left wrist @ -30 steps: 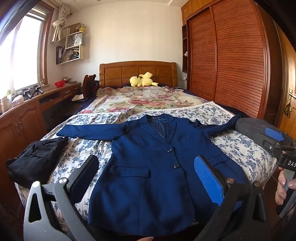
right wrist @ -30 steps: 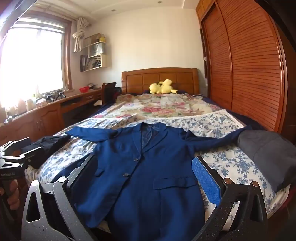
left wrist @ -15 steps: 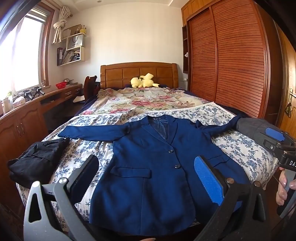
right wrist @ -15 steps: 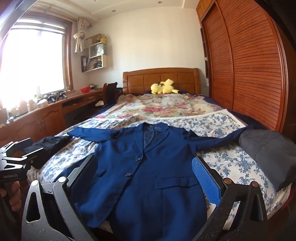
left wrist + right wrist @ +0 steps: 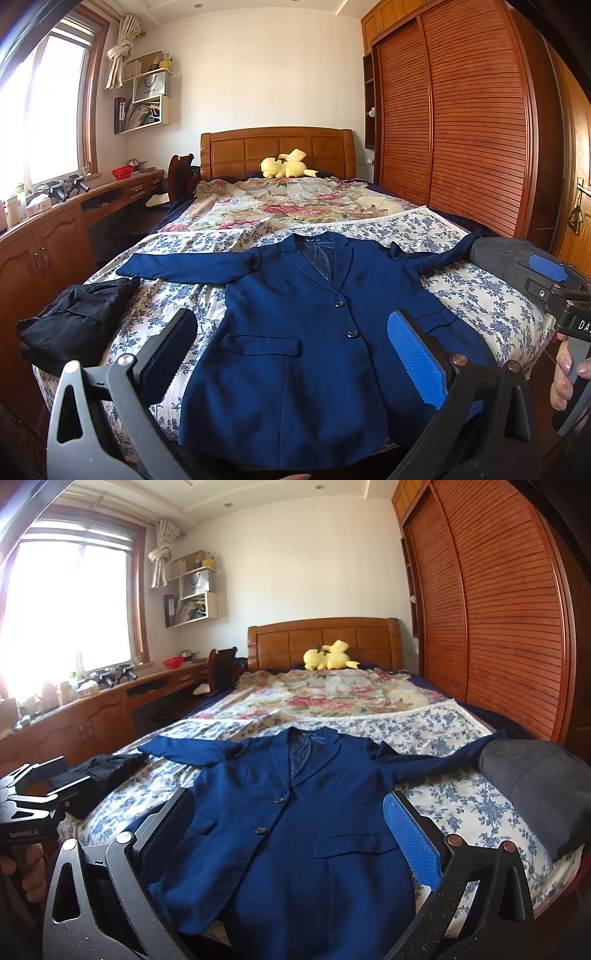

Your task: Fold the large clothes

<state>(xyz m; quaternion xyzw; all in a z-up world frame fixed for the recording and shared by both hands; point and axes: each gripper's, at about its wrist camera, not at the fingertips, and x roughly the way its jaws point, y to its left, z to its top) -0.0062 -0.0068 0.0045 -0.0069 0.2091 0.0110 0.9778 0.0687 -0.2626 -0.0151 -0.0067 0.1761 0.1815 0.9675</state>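
The buttoned navy-blue wool blazer [image 5: 306, 332] lies flat at twelve o'clock, sleeves out to nine and three, wholly unfolded, while the left gripper [image 5: 291, 354] and right gripper [image 5: 288, 834] hover spread and empty.

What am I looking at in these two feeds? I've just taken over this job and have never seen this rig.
There is no robot arm: a person holds one two-finger gripper in each hand, and each carries a fisheye camera looking along its fingers. One feed is from the left gripper, the other from the right gripper. Both are open and hold nothing. On the bed's floral sheet a navy blazer lies face up, buttoned, sleeves spread wide. A black garment sits at its left, a grey garment at its right. A yellow plush toy rests by the headboard.
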